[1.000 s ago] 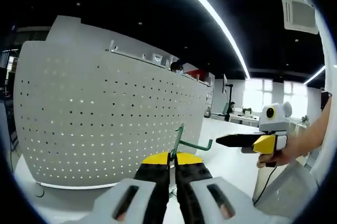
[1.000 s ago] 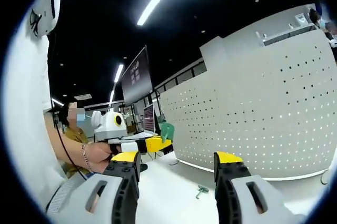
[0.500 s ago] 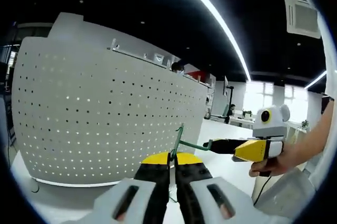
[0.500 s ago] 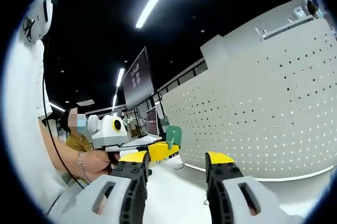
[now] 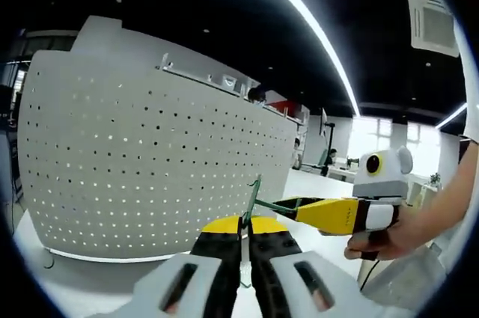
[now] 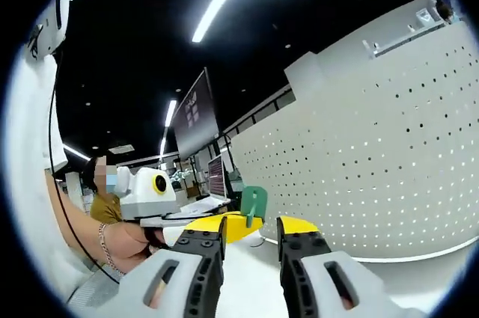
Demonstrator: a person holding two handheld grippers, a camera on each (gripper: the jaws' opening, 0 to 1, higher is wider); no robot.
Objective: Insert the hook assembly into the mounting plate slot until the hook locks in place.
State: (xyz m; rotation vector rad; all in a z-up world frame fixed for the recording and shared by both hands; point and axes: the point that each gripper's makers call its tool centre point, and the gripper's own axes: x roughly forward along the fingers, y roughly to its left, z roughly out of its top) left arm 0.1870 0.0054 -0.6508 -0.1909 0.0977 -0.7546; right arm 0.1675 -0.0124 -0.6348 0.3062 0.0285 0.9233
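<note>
Two tools meet at a green hook by a white board full of holes.

In the left gripper view, the left tool [image 5: 245,230] at the bottom middle pinches the green hook [image 5: 258,200]. The right tool [image 5: 296,206] reaches in from the right to the hook's arm. The holey board [image 5: 150,161] fills the left side. In the right gripper view, the right tool [image 6: 251,228] is narrow, just below the hook [image 6: 253,202].

**Dark-ceilinged office**

A black ceiling carries a long light strip [image 5: 314,30] and a vent [image 5: 432,22]. Bright windows [image 5: 367,138] glow far right. A hanging screen [image 6: 196,112] and desk monitors [image 6: 215,176] stand far left over white floor [image 6: 251,277].
</note>
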